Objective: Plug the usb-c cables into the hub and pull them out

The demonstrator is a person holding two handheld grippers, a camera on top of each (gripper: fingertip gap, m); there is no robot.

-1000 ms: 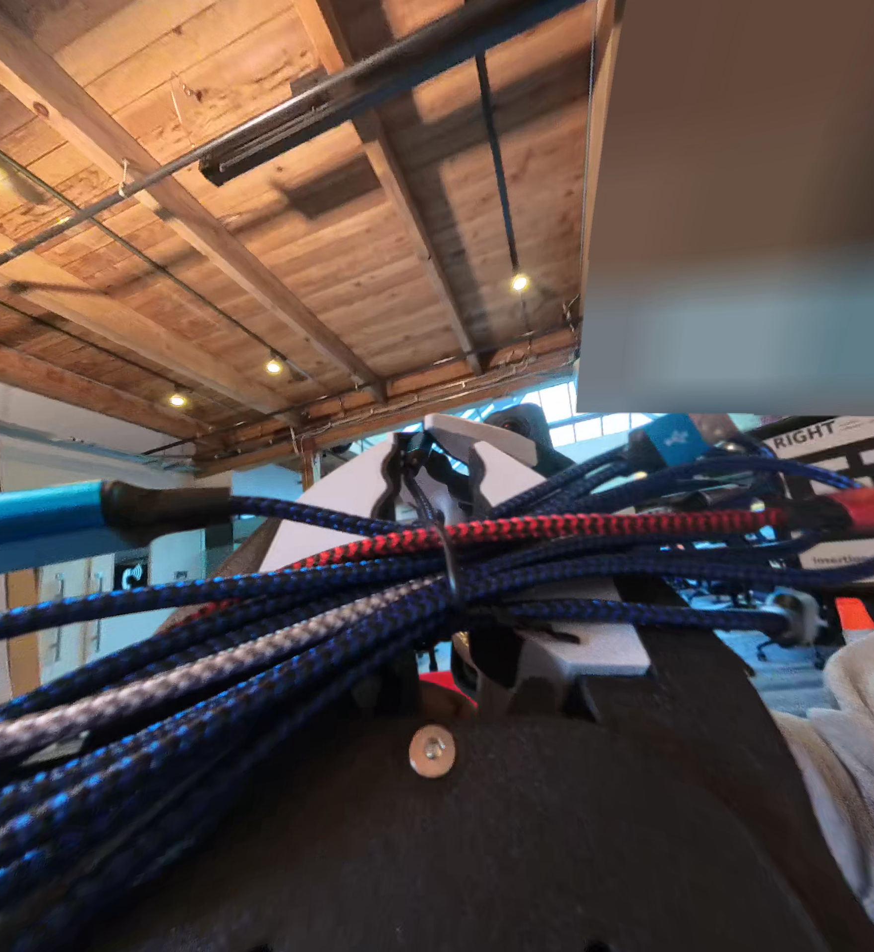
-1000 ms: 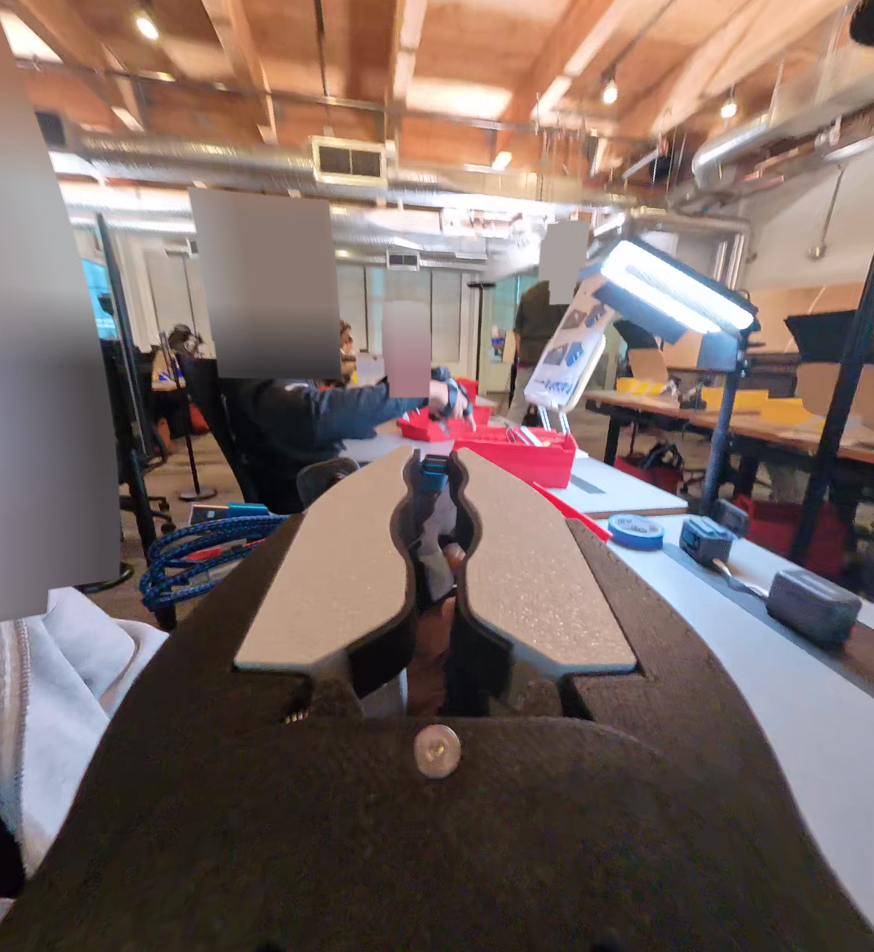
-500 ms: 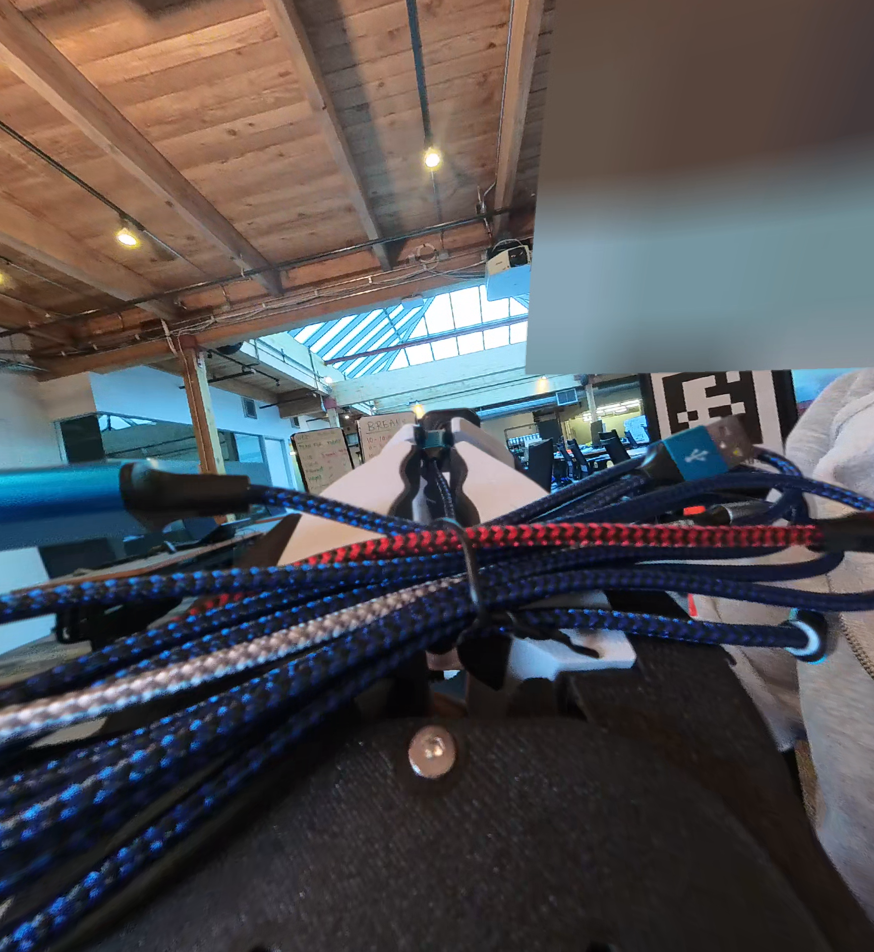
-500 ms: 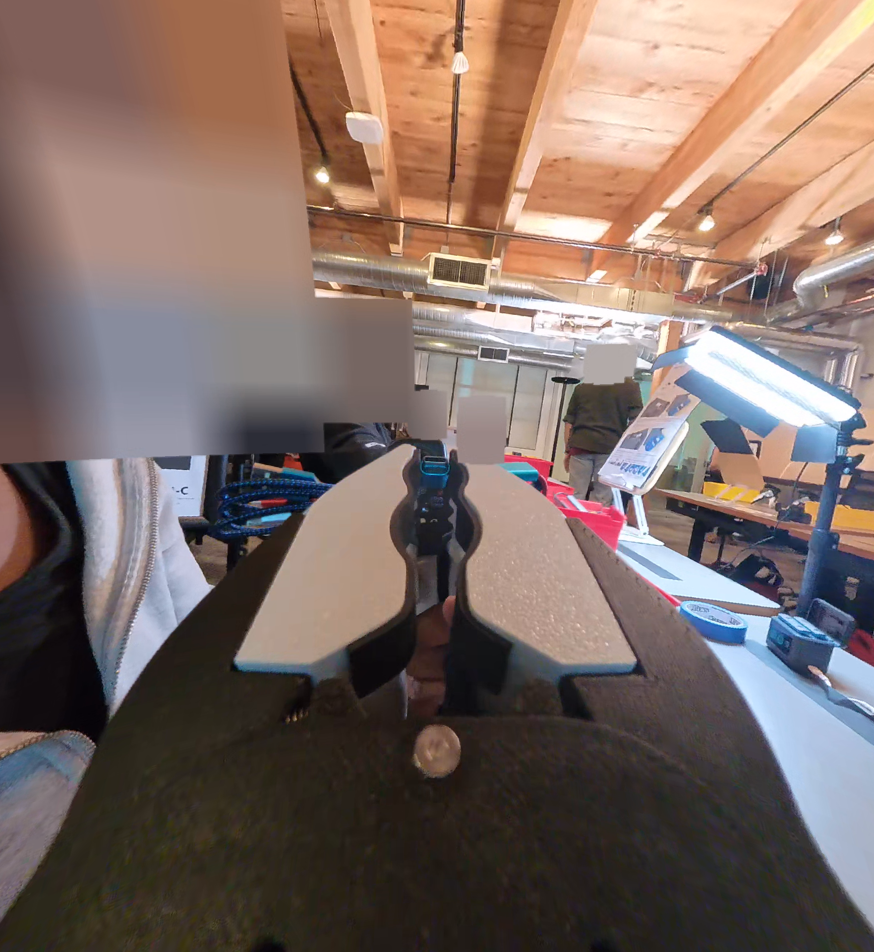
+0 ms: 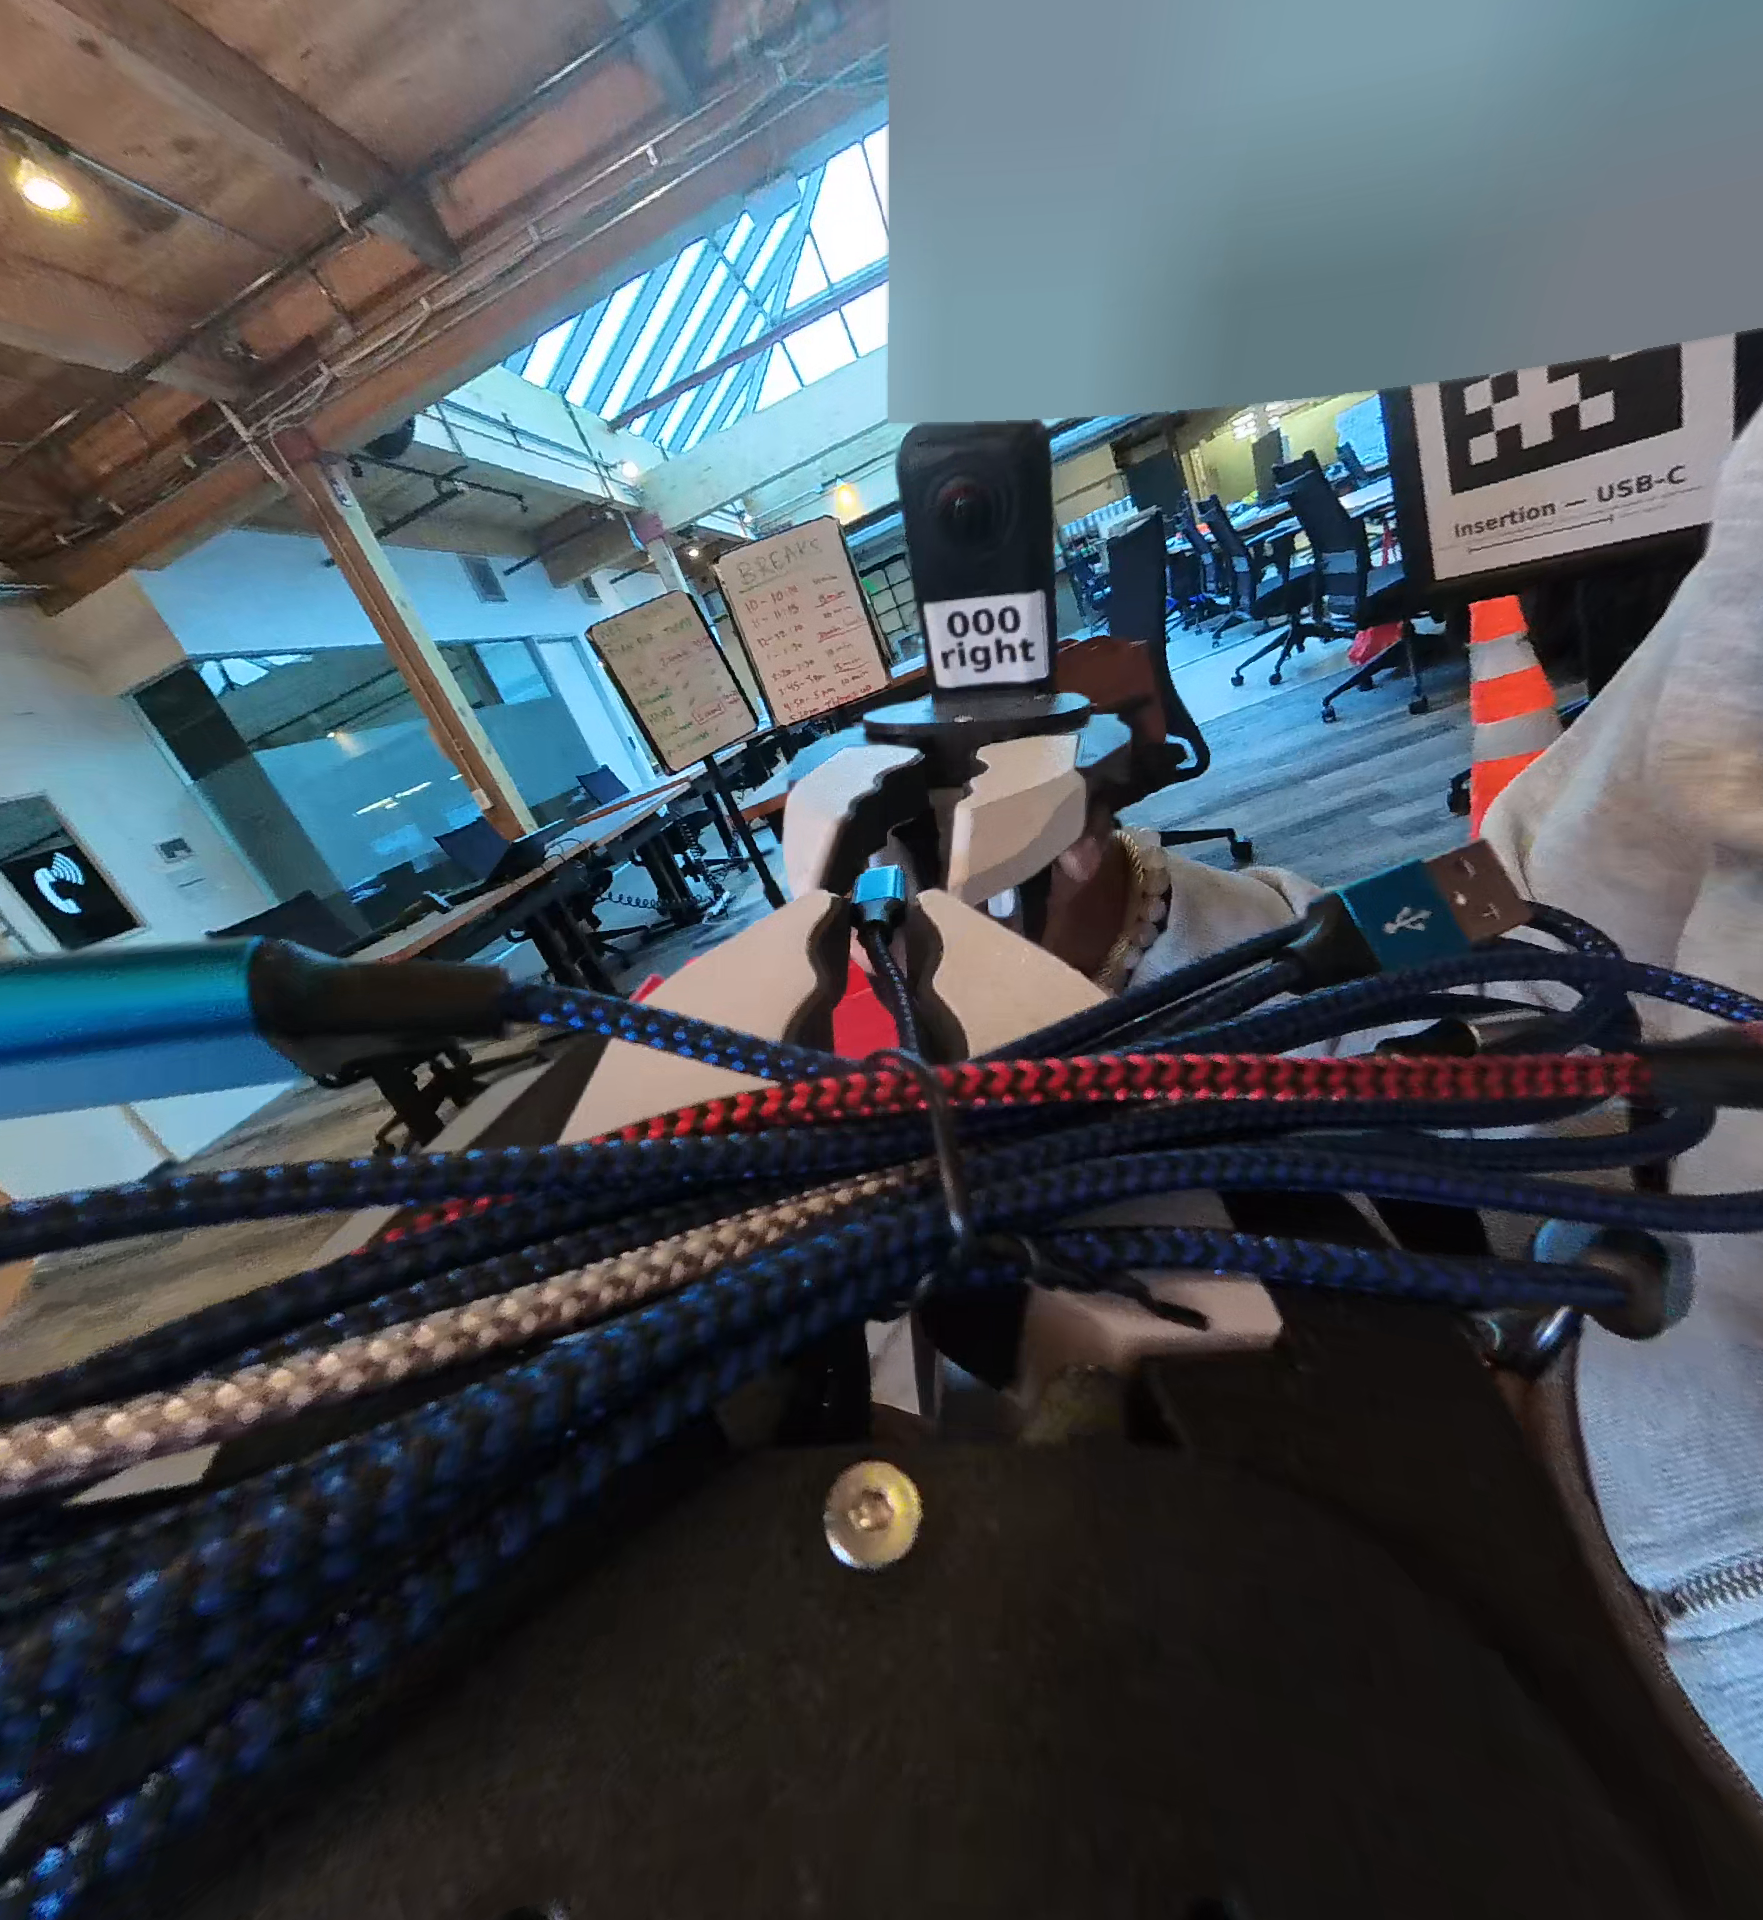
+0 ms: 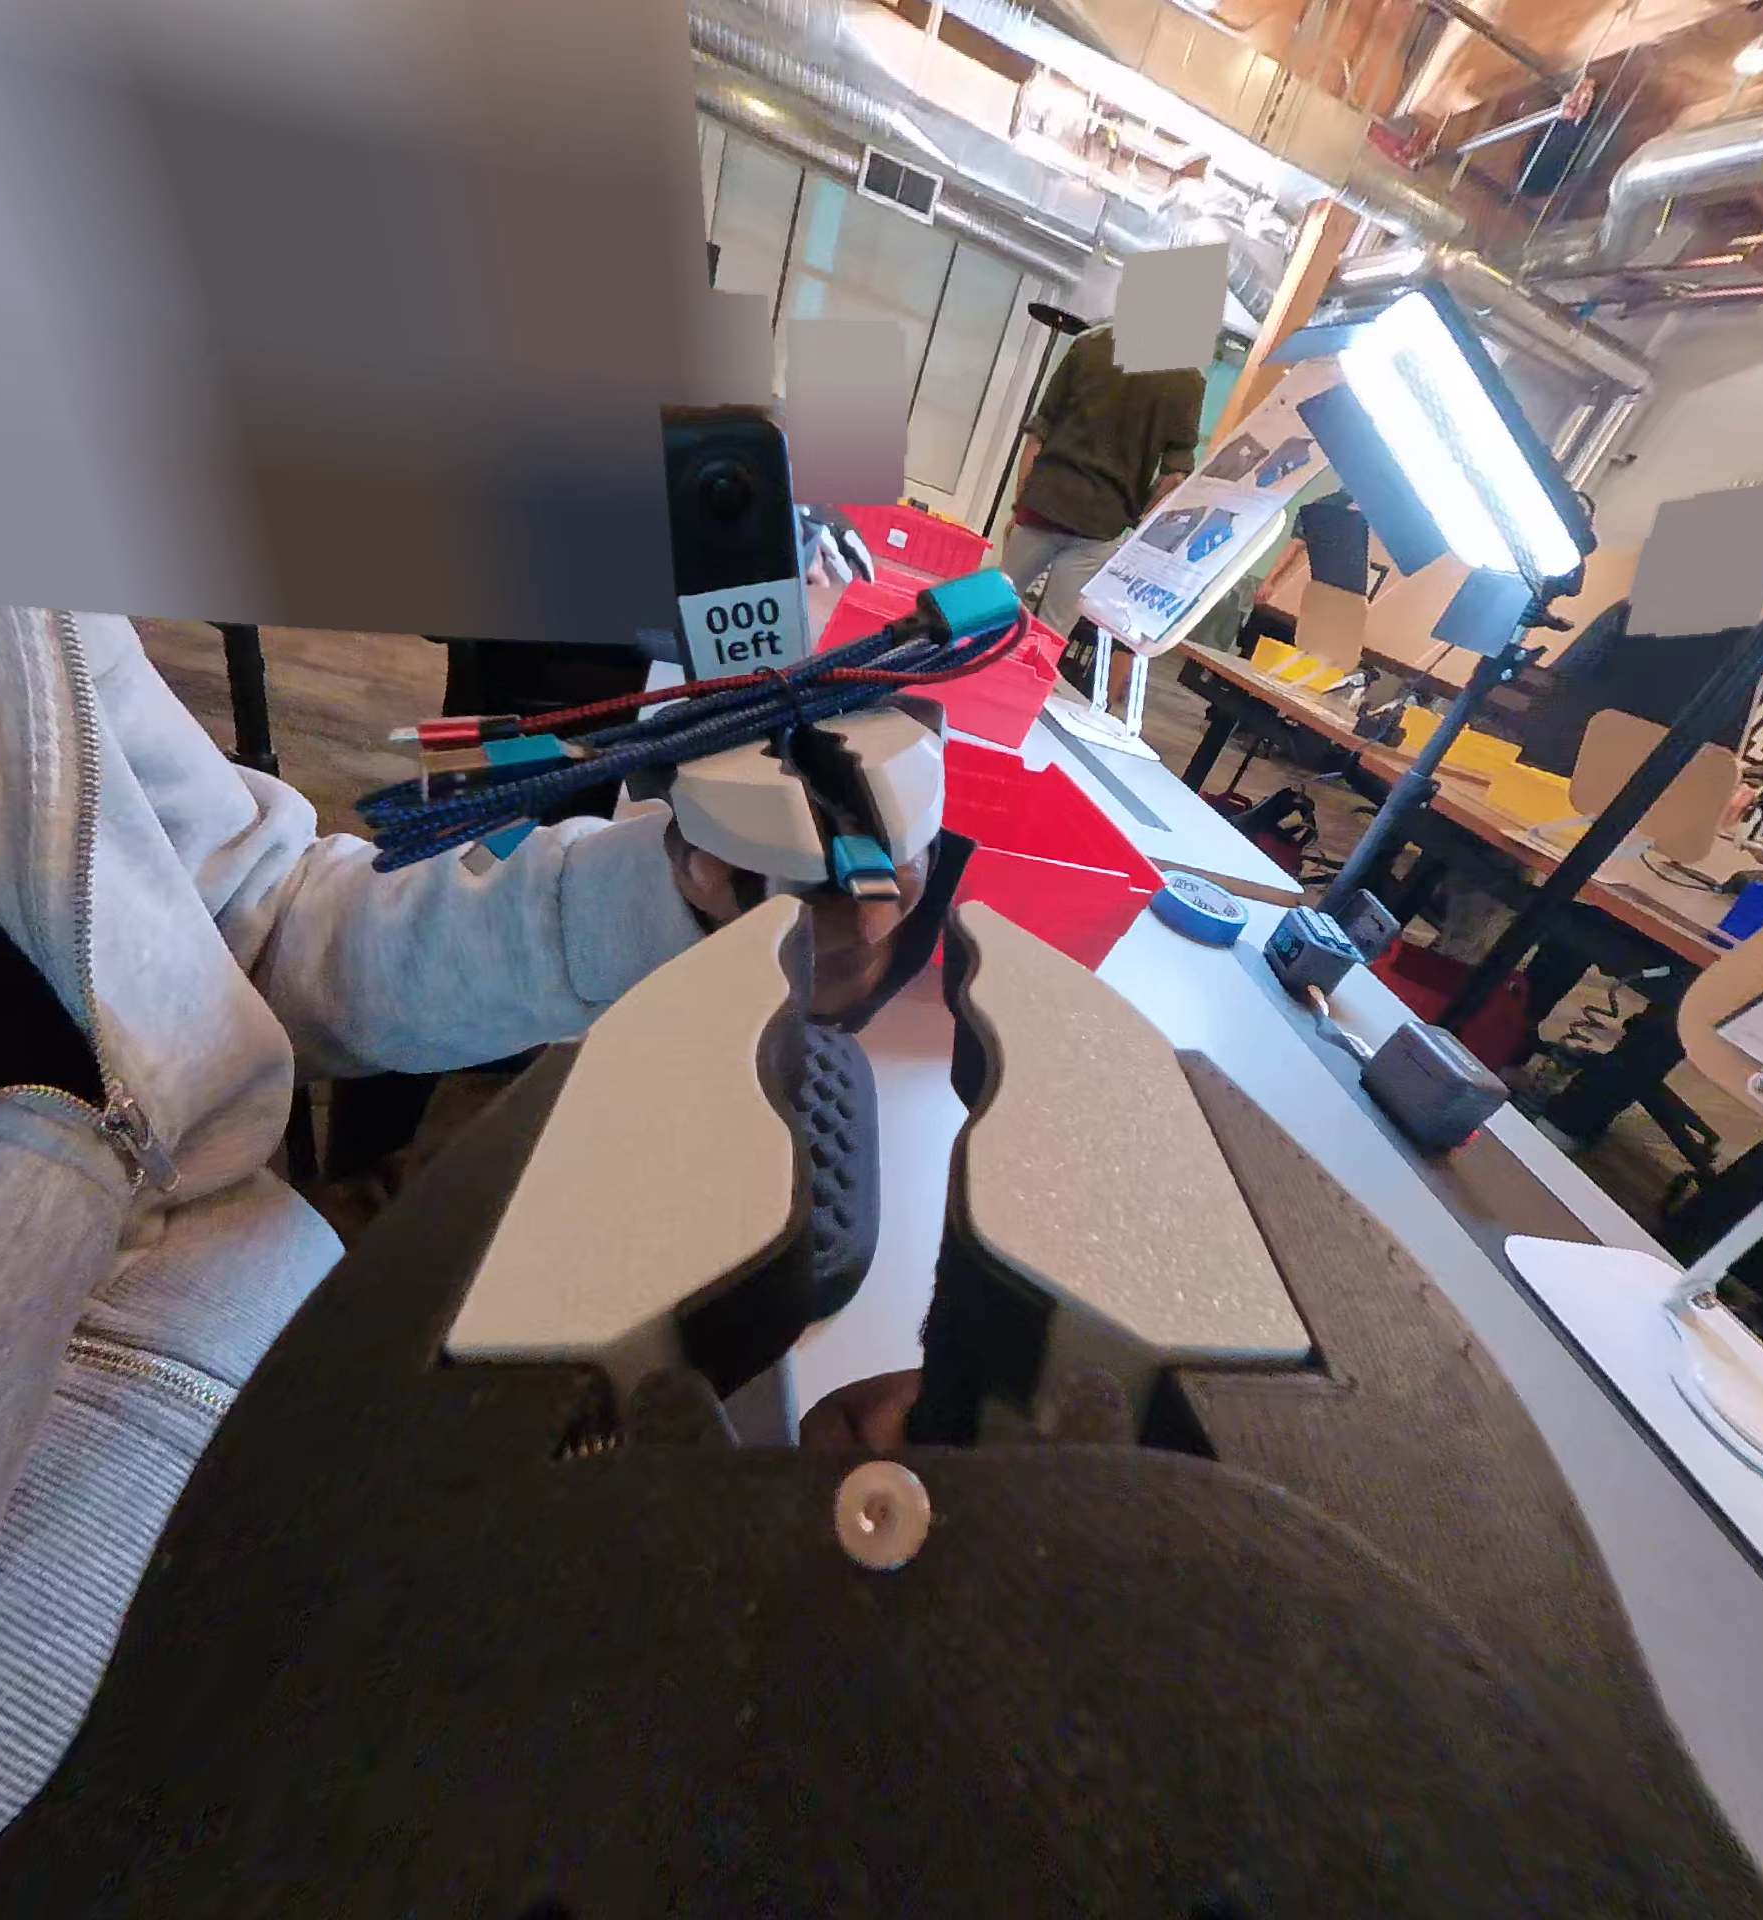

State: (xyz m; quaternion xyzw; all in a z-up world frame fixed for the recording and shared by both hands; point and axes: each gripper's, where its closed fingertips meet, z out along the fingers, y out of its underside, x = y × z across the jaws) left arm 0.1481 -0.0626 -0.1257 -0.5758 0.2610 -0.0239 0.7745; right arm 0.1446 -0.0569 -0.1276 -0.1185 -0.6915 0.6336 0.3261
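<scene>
Red bins (image 6: 1038, 842) (contents hidden), right

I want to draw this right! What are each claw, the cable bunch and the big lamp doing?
left claw: shut on the teal plug.
right claw: open, holding nothing.
cable bundle: tied together, draped over the left claw.
lamp: switched on.

Bundled blue, red, grey braided-fabric cables (image 5: 648, 1226), woven, matt; teal anodised-metal plug shells (image 5: 1407, 920), satin sheen; grey grainy-plastic gripper fingers (image 6: 1095, 1143), rough; black matt gripper body (image 6: 877, 1714); light grey knit-cloth sleeve (image 6: 389, 935); red glossy plastic bins (image 6: 1033, 842)
</scene>
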